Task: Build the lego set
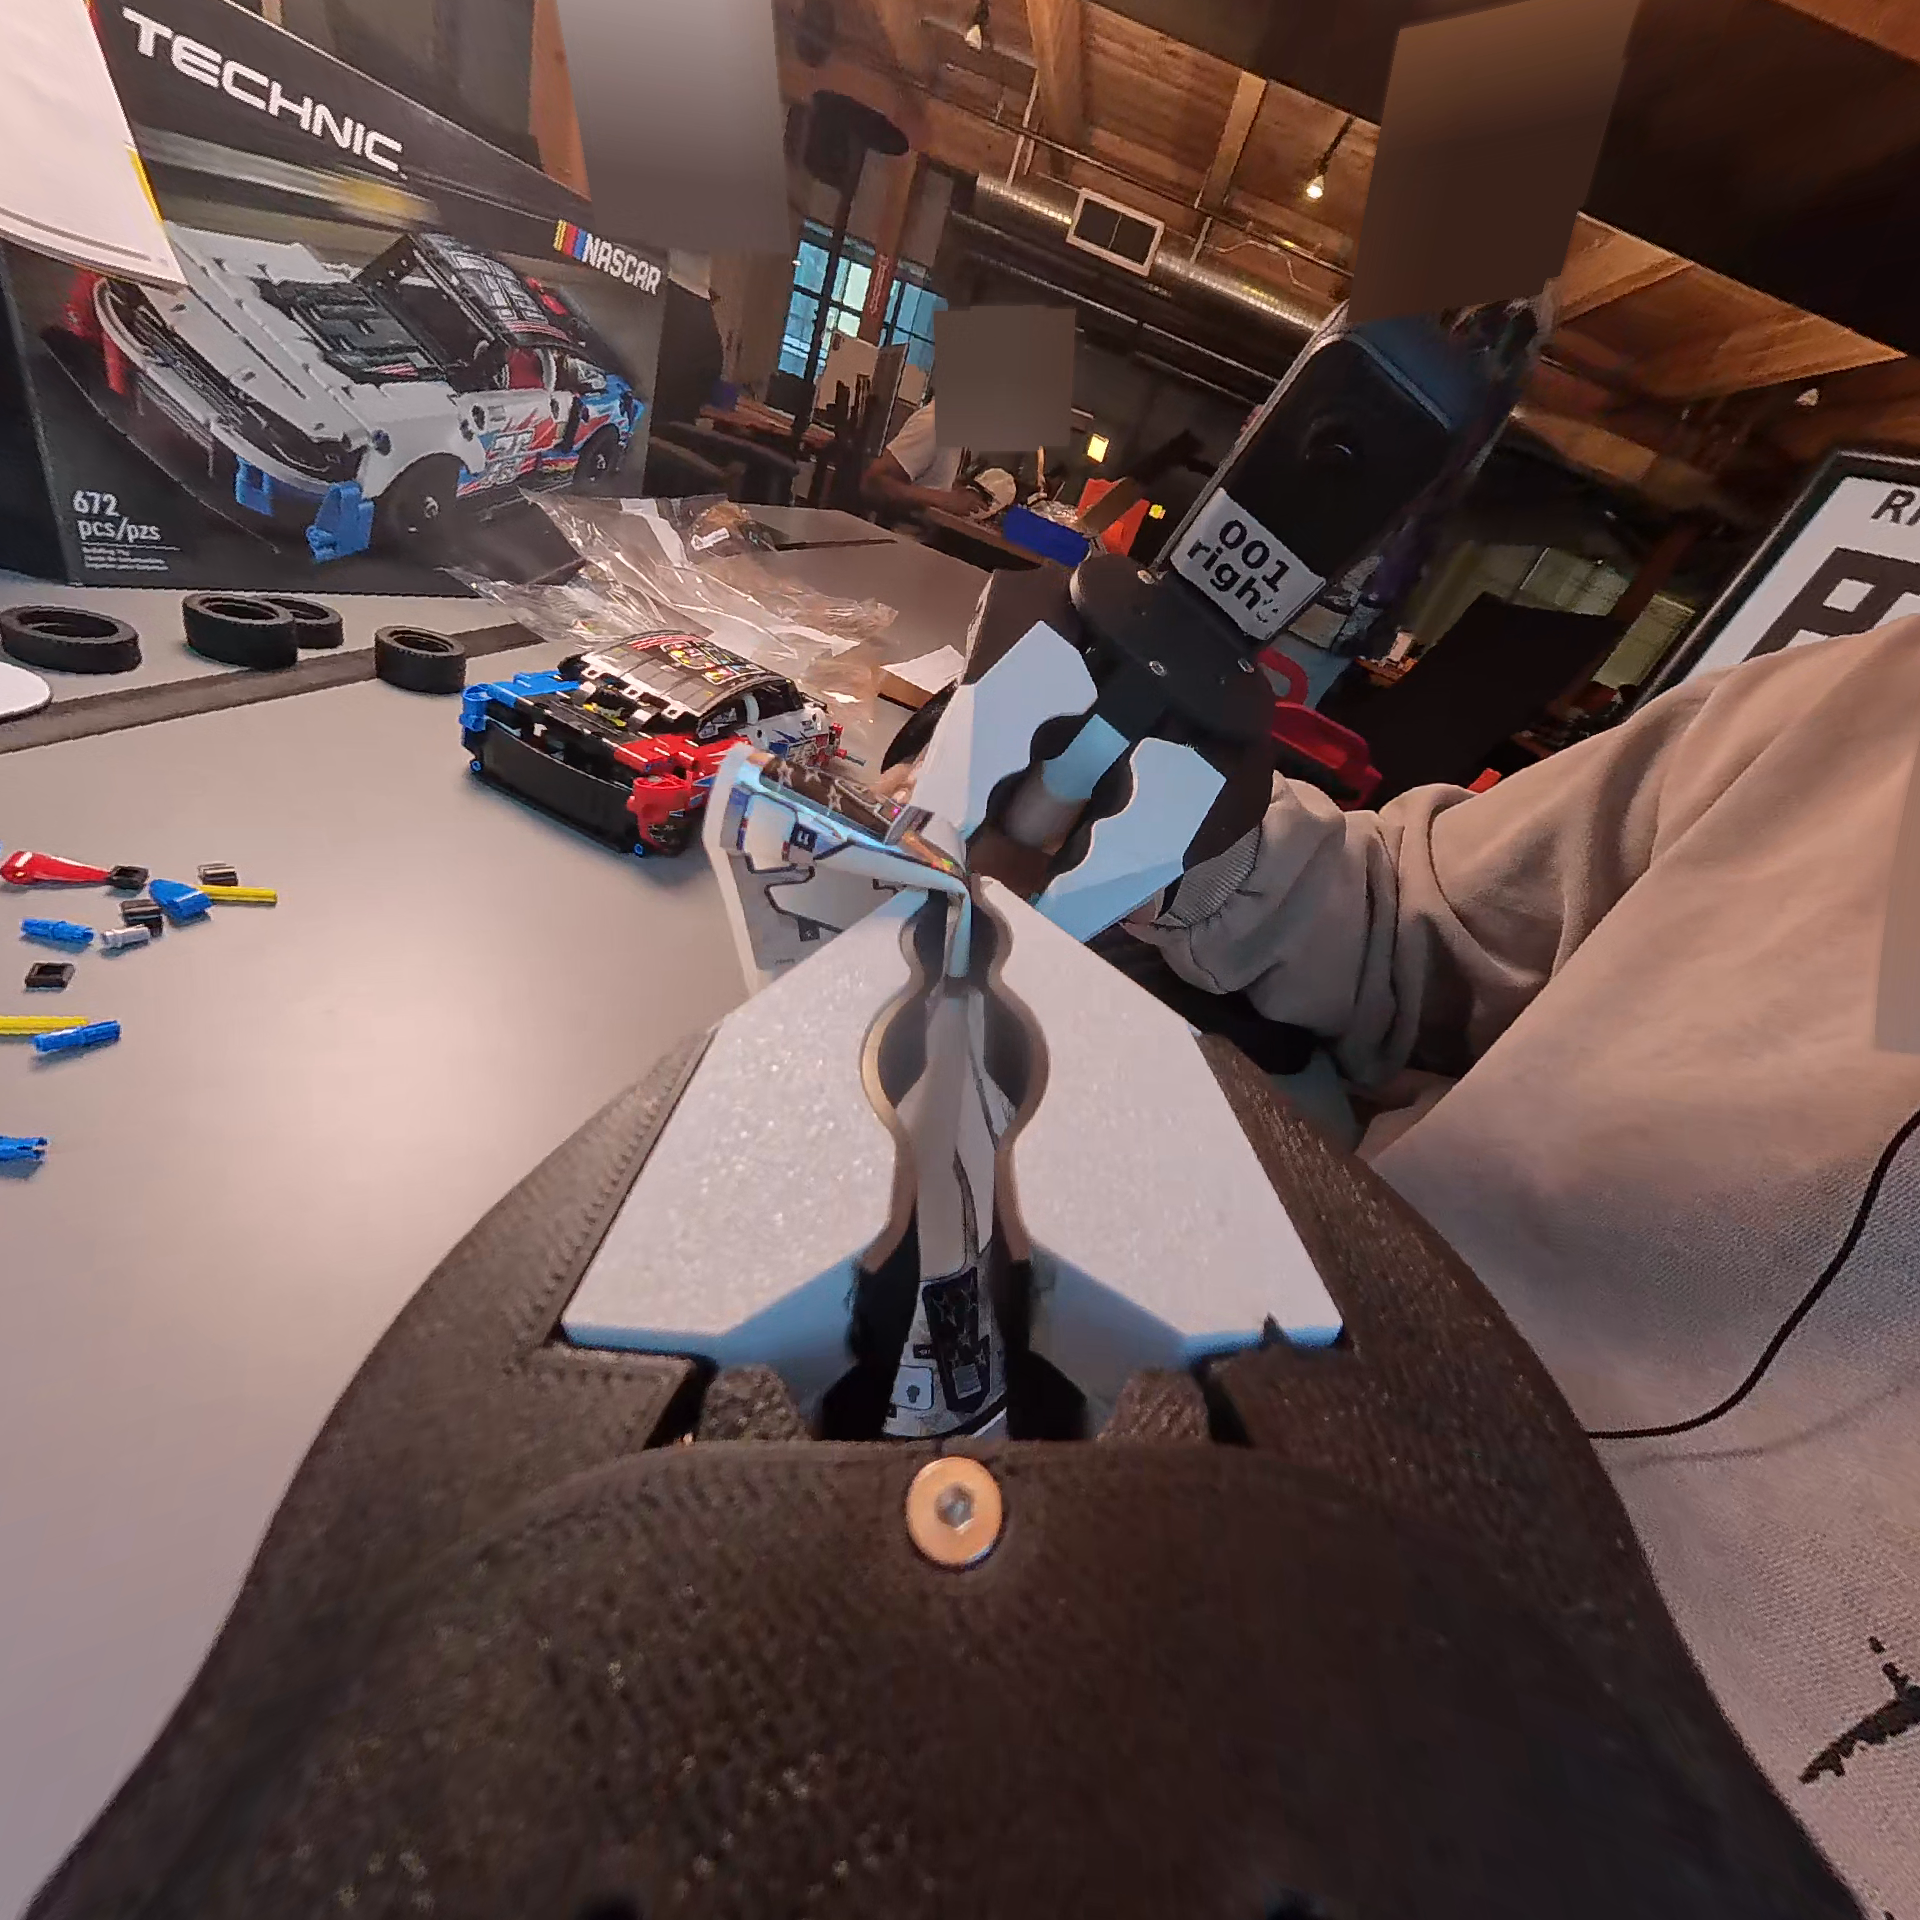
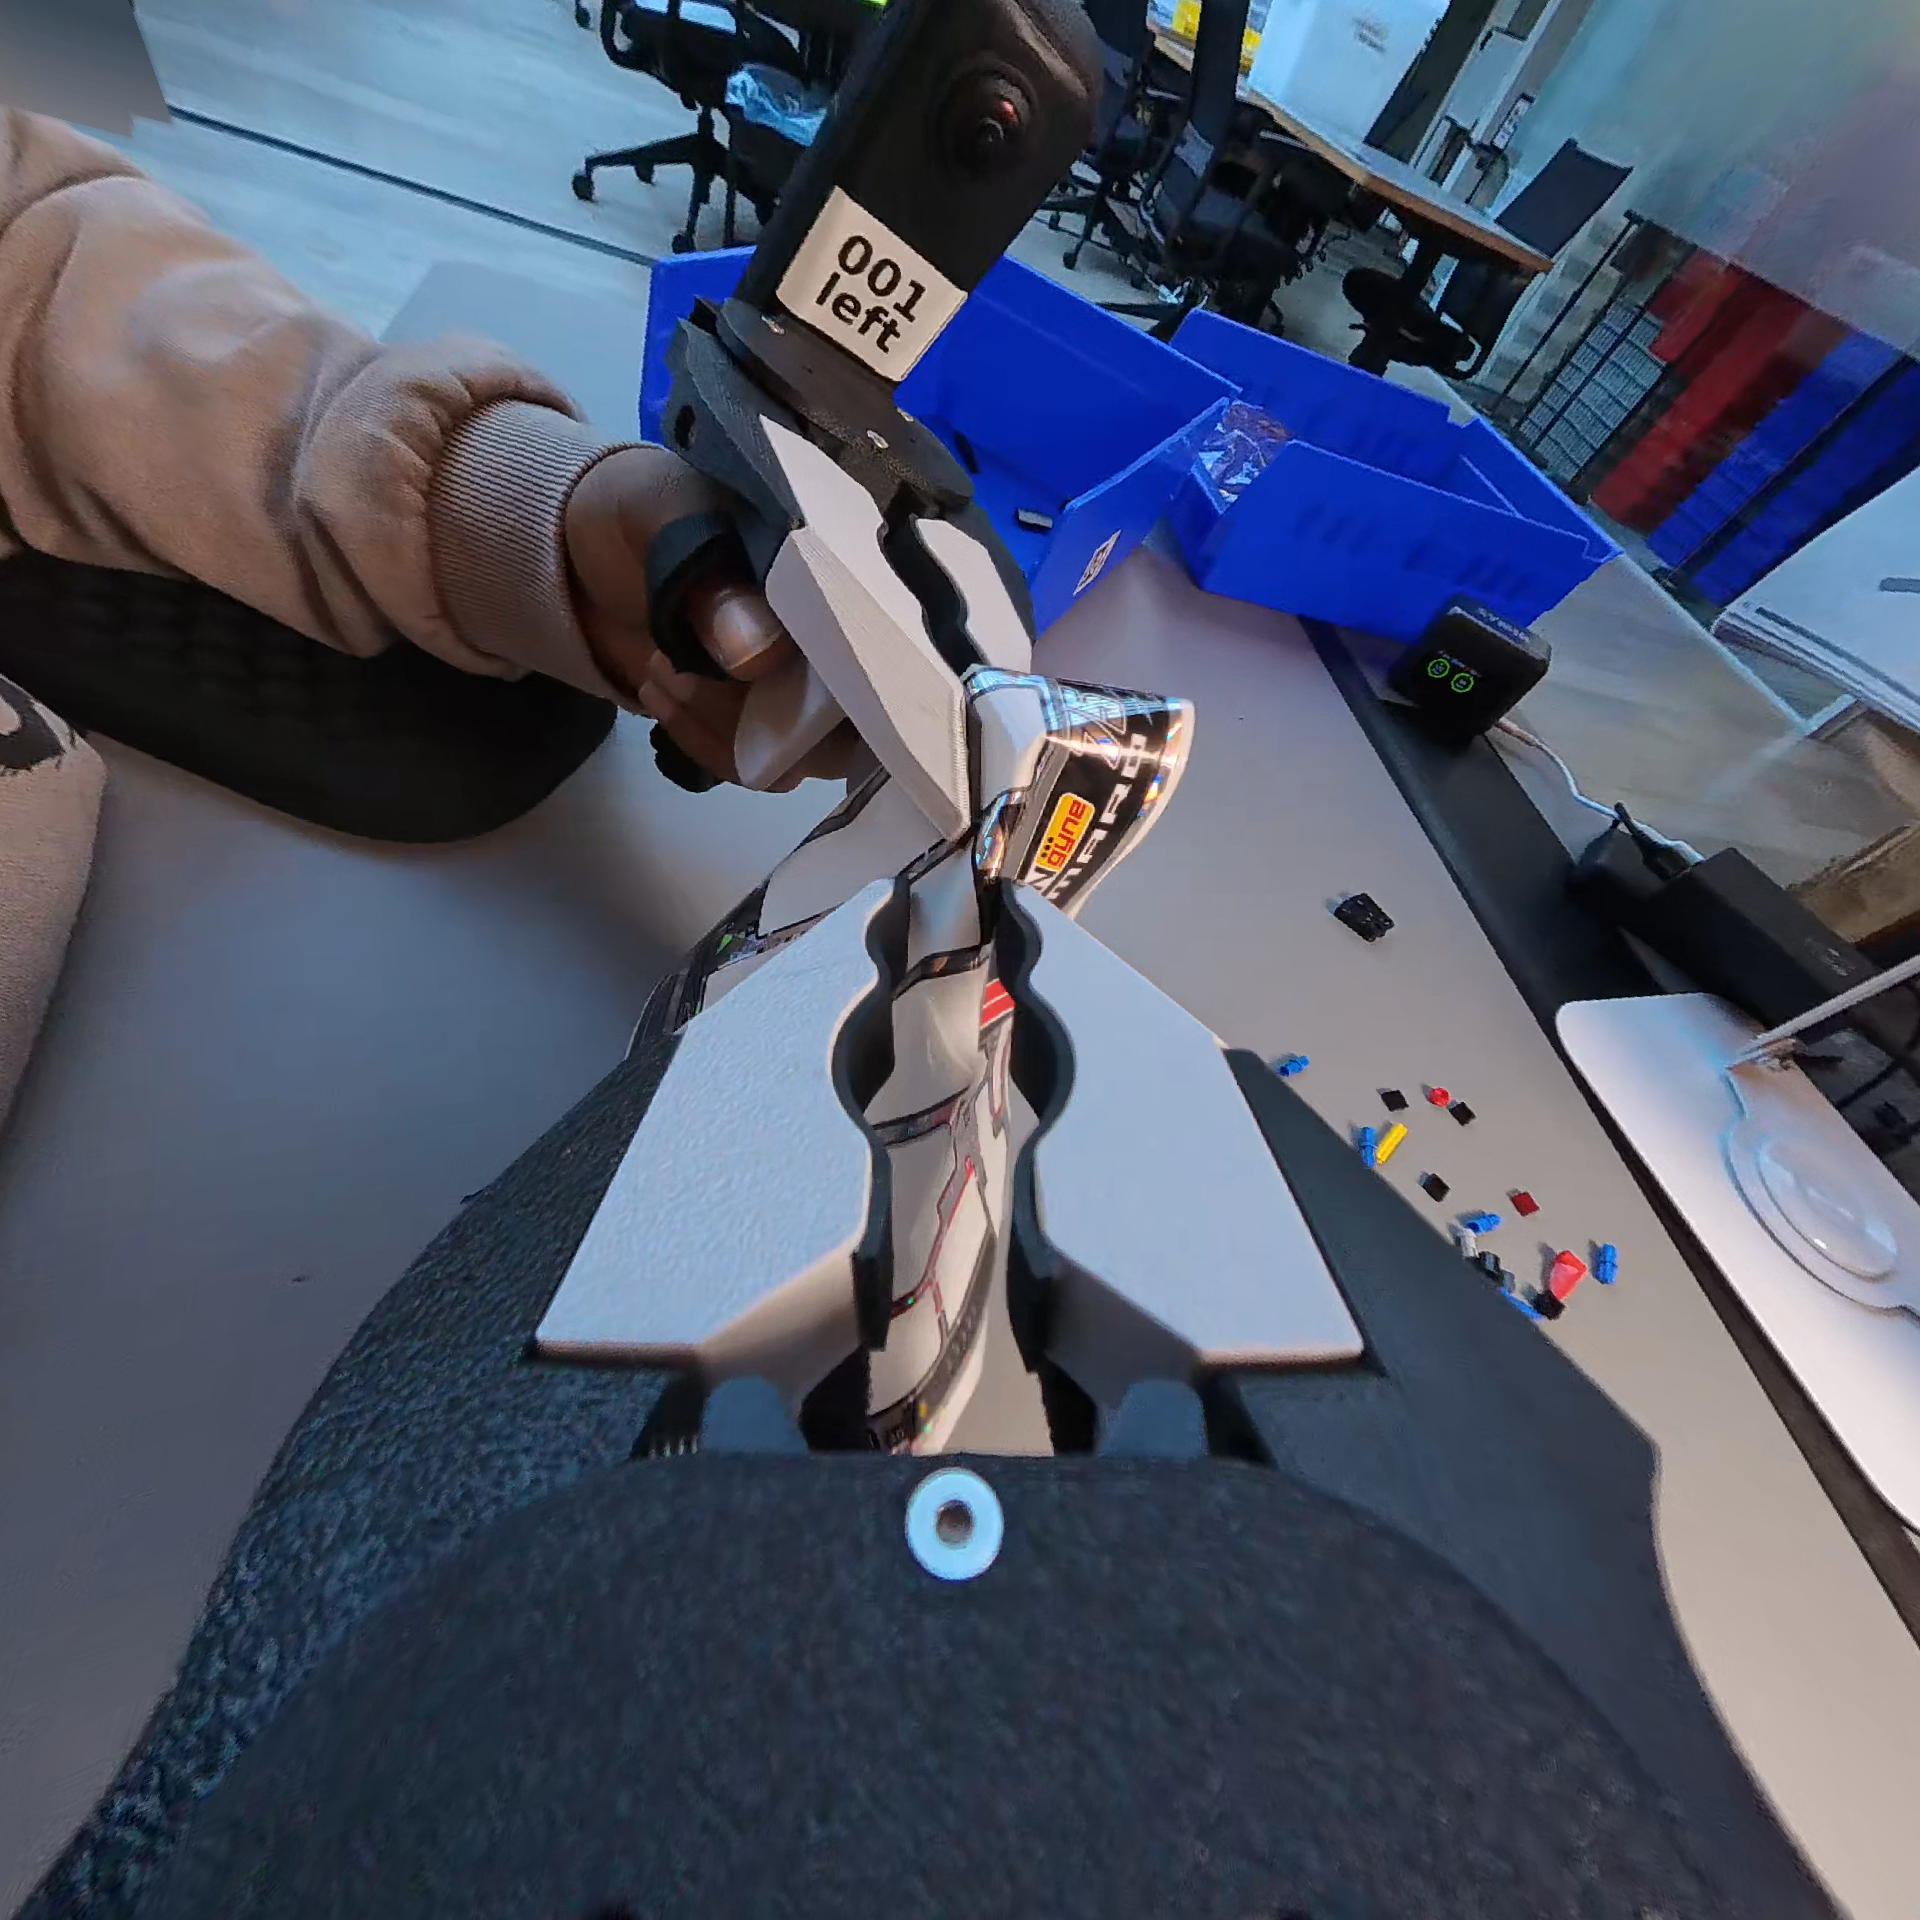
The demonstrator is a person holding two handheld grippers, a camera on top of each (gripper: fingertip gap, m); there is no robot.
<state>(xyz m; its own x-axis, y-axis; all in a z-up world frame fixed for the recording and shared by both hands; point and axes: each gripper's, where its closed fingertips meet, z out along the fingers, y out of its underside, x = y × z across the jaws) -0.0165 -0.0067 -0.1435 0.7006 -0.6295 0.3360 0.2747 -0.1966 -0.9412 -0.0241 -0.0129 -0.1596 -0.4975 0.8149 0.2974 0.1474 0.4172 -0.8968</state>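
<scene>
Left wrist view: grey tabletop point(image 1: 312, 1195) in a timber-ceilinged workshop. Left tongs point(image 1: 951, 935) pinch a glossy printed sticker sheet point(image 1: 800, 883); right tongs point(image 1: 1049, 790) sit narrow beyond it, their hold unclear here. The part-built red, white and blue toy car point(image 1: 644, 738) stands behind, loose small bricks point(image 1: 125, 925) left — open room between.

Right wrist view: tabletop edge near blue plastic bins point(image 2: 1351, 499). Right tongs point(image 2: 982, 894) clamp the sheet too. Risk: opposing pull creases or tears it.
</scene>
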